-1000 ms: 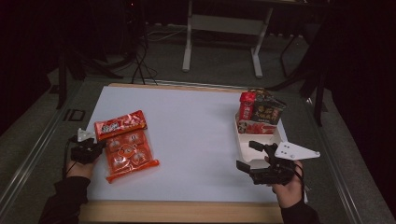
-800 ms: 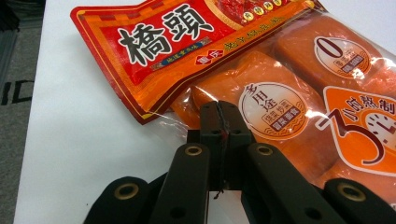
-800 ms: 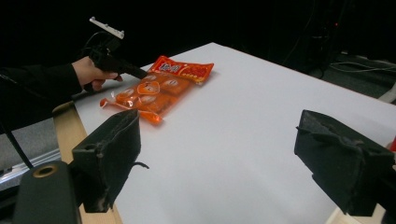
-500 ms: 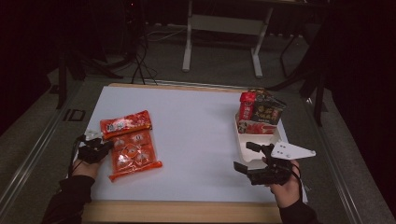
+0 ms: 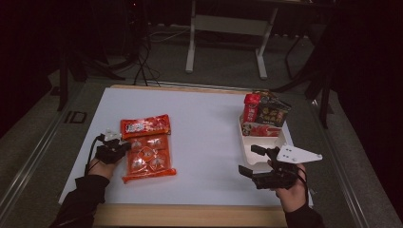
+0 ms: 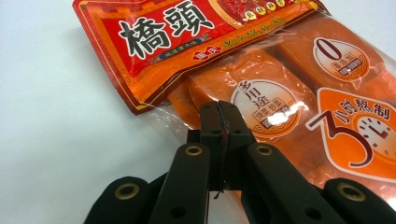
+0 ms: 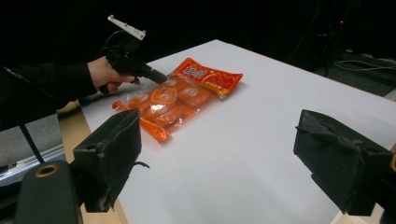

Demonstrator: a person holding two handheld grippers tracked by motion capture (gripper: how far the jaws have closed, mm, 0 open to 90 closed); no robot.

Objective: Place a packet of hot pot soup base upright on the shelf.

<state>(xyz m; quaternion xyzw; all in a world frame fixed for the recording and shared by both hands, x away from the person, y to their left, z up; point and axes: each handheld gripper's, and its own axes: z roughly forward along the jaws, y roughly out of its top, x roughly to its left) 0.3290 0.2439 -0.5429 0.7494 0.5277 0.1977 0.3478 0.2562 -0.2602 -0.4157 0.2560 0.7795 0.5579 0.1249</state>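
**A:** At the table's left side, the left gripper [image 5: 119, 146] has its black jaws pressed together on the near edge of a large orange-and-red clear plastic packet of sauce blocks [image 5: 146, 153]. In the left gripper view the tips [image 6: 223, 122] meet right at the packet's [image 6: 289, 98] transparent border; whether film is pinched between them is hard to tell. The packet lies flat on the white tabletop [image 5: 204, 128], well apart from the tray.

**B:** And the other hand?

**A:** The right gripper [image 5: 254, 161] hovers with jaws spread wide and nothing between them, just in front of the cream rectangular plastic tray [image 5: 280, 140]. That tray already carries a red carton [image 5: 251, 107] and a dark printed snack bag [image 5: 273, 114] at its far end, with a red pouch lying in front of them. The right gripper view looks across the table at the packet [image 7: 180, 100] and the left gripper [image 7: 159, 77].

**B:** How far along does it look?

**A:** By my reading, partway. Several goods sit in the tray; the packet does not. It has yet to be lifted, carried across and set down.

**B:** Any change from a second ago?

**A:** The left gripper has slid in from the packet's left edge toward its middle, and the packet has been nudged slightly, now lying straighter. The right gripper has kept its place, jaws as wide as before.
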